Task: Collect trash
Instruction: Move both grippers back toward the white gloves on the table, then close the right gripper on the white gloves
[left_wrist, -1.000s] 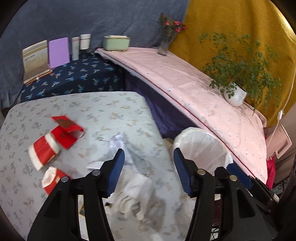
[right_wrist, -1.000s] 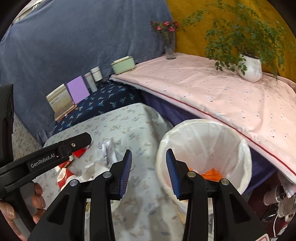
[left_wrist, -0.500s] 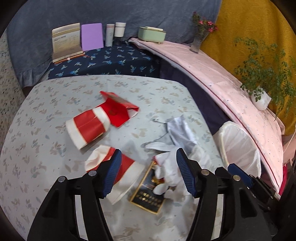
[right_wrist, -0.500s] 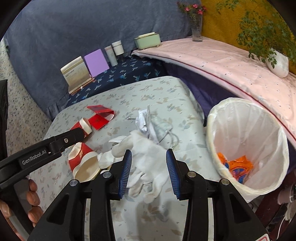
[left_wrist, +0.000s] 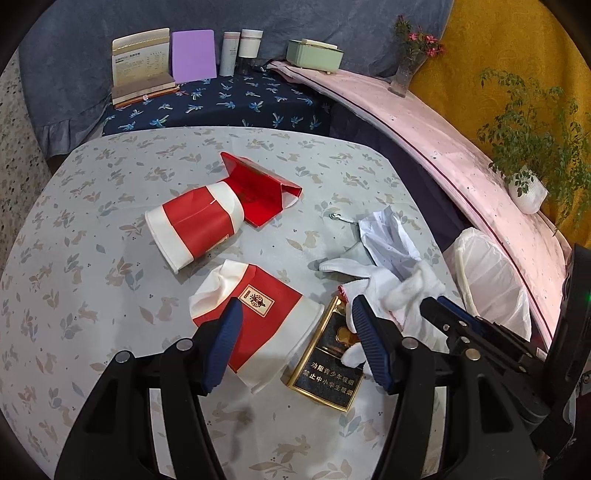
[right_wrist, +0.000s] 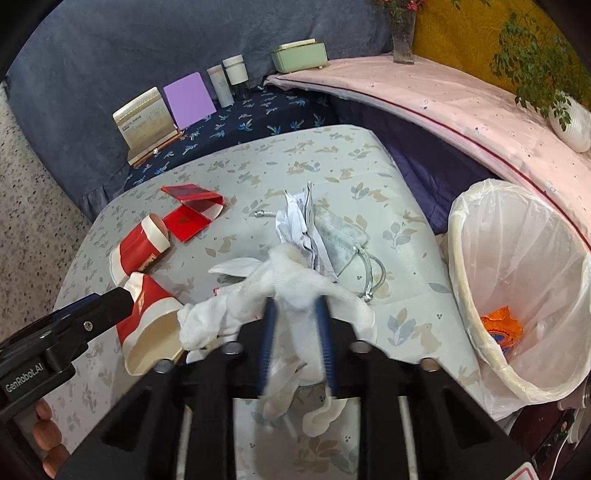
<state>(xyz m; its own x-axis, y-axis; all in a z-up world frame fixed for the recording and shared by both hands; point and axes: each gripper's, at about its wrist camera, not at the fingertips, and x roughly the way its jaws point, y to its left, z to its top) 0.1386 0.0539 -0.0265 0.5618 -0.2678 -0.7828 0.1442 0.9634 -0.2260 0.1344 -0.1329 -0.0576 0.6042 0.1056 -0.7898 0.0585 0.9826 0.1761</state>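
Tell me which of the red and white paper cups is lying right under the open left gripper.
The flattened cup with the gold label, nearest the camera beside the black cigarette pack. The left gripper stands open above it; the other cup lies farther back.

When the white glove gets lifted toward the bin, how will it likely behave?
The white glove is probably floppy: it bunches limply between the right gripper's closed fingers. It looks light, and its loose fingers may dangle or snag the bin rim.
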